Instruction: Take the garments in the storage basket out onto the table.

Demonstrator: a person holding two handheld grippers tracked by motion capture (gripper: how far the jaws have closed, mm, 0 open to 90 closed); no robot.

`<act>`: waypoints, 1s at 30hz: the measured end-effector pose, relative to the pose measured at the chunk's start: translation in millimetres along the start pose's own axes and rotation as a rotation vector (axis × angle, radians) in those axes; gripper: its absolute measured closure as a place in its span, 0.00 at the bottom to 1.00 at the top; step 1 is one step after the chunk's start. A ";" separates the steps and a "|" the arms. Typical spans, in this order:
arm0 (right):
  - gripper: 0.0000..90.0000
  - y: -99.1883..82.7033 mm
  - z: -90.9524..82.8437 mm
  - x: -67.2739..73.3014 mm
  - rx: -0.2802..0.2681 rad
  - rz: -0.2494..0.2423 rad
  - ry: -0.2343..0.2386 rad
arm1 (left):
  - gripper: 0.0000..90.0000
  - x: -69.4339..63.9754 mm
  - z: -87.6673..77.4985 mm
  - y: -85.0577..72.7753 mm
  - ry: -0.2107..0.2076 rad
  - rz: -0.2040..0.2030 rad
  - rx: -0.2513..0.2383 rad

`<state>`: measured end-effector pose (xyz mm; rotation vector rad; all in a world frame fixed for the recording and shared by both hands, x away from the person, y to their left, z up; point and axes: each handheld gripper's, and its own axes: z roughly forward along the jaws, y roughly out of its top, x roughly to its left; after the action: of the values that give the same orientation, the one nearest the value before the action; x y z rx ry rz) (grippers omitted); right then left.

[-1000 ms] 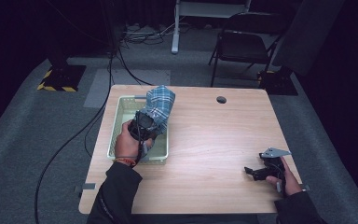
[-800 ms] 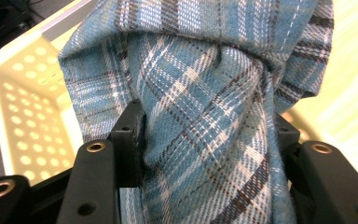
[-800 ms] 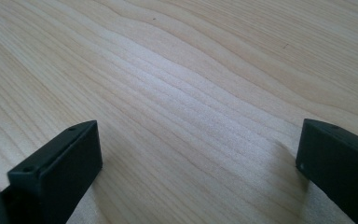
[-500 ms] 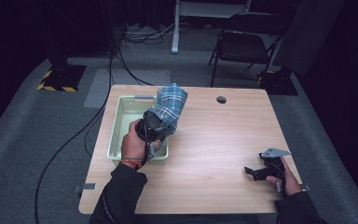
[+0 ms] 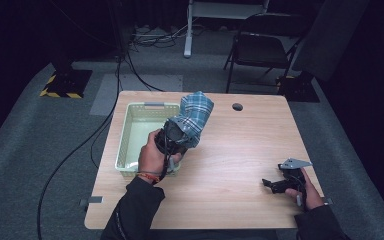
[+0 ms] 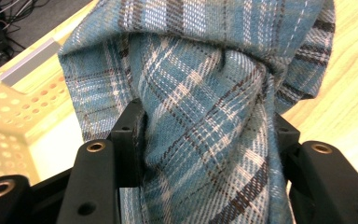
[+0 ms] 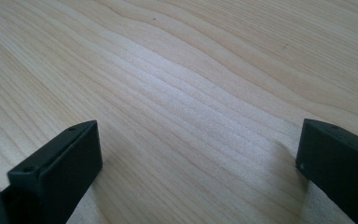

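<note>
We recorded one plaid cloth (image 6: 205,93), blue-teal with white and brown stripes, soft and bunched into a twisted fold. It was clamped between the fingers (image 6: 128,135) of the left gripper (image 5: 172,137), lifted above the right edge of a pale green perforated basket (image 5: 130,130). The right gripper (image 5: 280,184) rested low on the wooden surface (image 5: 230,165), well apart, its fingers (image 7: 58,161) spread wide with nothing between them.

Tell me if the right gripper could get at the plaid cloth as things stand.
Probably yes, though not from where it rests. The right gripper sits open at the table's near right, the plaid cloth is held up by the left gripper beside the basket, and bare tabletop lies between.
</note>
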<state>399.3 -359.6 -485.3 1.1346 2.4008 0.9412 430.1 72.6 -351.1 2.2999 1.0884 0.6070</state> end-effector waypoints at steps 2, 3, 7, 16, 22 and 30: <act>0.00 0.0 0.0 0.0 0.000 0.000 0.000 | 0.50 -4.5 -0.7 1.7 -0.006 0.006 -0.006; 0.00 0.0 0.0 0.0 0.000 0.000 0.000 | 0.50 -7.4 -1.6 3.1 -0.008 0.016 -0.007; 0.00 0.0 0.0 0.0 0.000 0.000 0.000 | 0.50 -16.2 -2.8 7.9 -0.025 0.030 -0.019; 0.00 0.0 0.0 -0.1 0.000 0.000 0.000 | 0.51 -31.9 -0.5 15.7 -0.041 0.051 -0.025; 0.00 0.0 0.0 0.0 0.000 0.000 0.000 | 0.51 -38.3 1.0 18.5 -0.058 0.058 -0.025; 0.00 0.0 0.0 0.0 0.000 0.001 0.000 | 0.51 -50.1 2.9 22.8 -0.063 0.086 -0.020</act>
<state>399.3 -359.6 -485.3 1.1353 2.4010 0.9412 415.8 19.4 -347.7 2.3416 0.9546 0.5710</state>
